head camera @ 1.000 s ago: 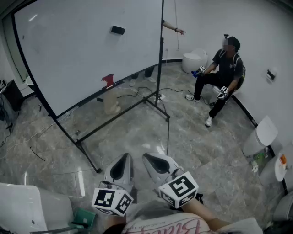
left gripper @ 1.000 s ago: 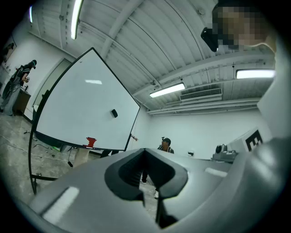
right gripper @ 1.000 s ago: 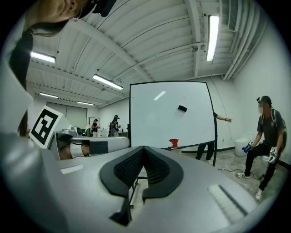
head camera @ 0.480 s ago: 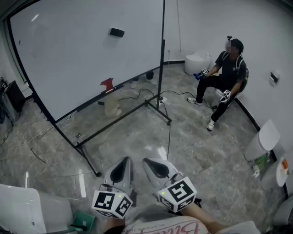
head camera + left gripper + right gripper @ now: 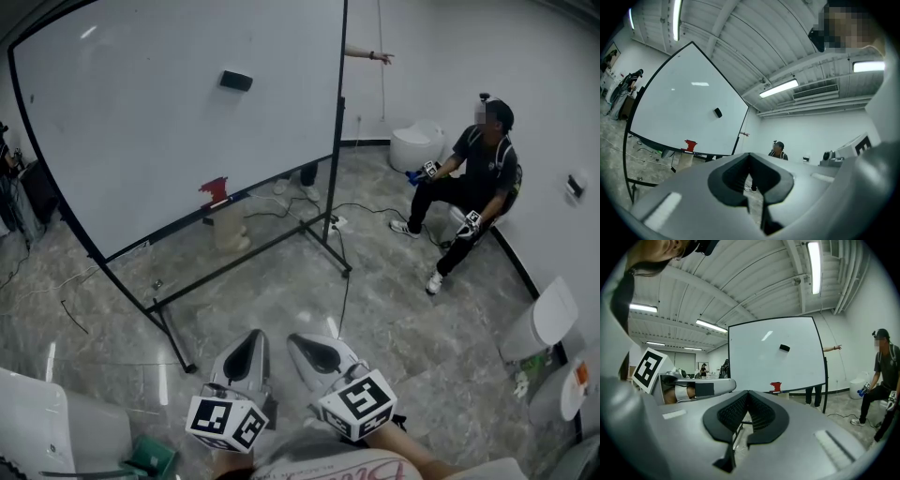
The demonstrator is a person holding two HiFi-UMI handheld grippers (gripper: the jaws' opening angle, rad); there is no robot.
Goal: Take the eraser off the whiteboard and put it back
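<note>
My left claw (image 5: 254,333) and right claw (image 5: 296,338) are both closed, empty, over the marbled floor (image 5: 281,281); the eraser (image 5: 235,81) sticks to the whiteboard (image 5: 141,122) near its top edge.

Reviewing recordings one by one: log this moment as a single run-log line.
stage: before pickup | eraser: on whiteboard, untouched | left gripper: shut, empty | right gripper: shut, empty

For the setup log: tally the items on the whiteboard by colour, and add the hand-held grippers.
black eraser: 1
red object: 1
hand-held grippers: 2 (left hand-held gripper, right hand-held gripper)
Total: 4
</note>
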